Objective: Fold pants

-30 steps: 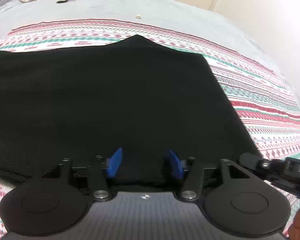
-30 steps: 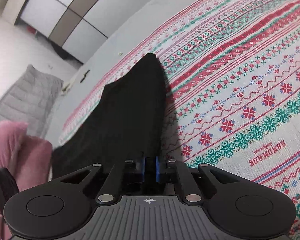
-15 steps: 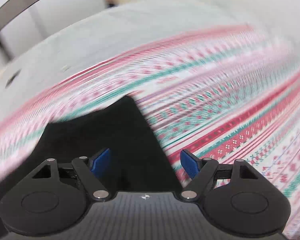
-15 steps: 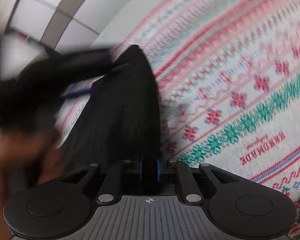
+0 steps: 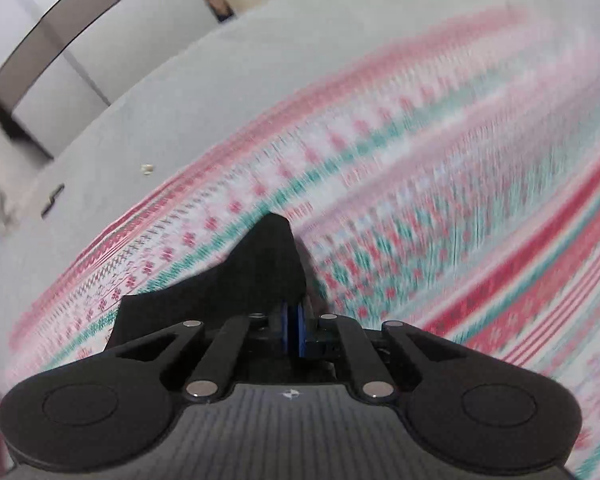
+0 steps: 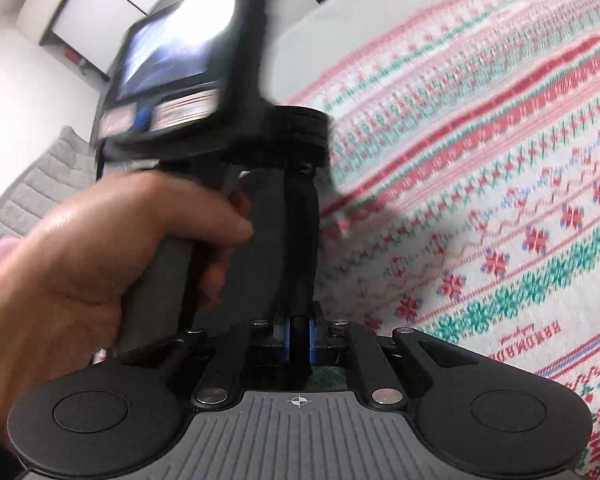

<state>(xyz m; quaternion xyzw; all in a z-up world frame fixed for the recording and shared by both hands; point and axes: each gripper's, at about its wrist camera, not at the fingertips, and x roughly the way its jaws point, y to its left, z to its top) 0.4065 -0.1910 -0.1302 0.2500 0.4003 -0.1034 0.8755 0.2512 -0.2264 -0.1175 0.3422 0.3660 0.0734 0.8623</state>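
Observation:
The black pants lie on a patterned red, green and white blanket. My left gripper is shut on a raised edge of the pants, and black cloth bunches up just ahead of its blue pads. My right gripper is shut on a strip of the pants that rises from its pads. In the right wrist view a person's hand holds the left tool close in front, its screen facing me. That tool hides most of the pants there.
The blanket runs on to the right of both grippers. Beyond it lies a plain grey sheet with a small pale scrap and a dark item. White cabinet doors stand behind. A grey quilted cover is at the left.
My left gripper swung from the middle of the spread pants to their right edge, rolled, and went from open to shut on the cloth. The hand holding it moved in front of the right camera.

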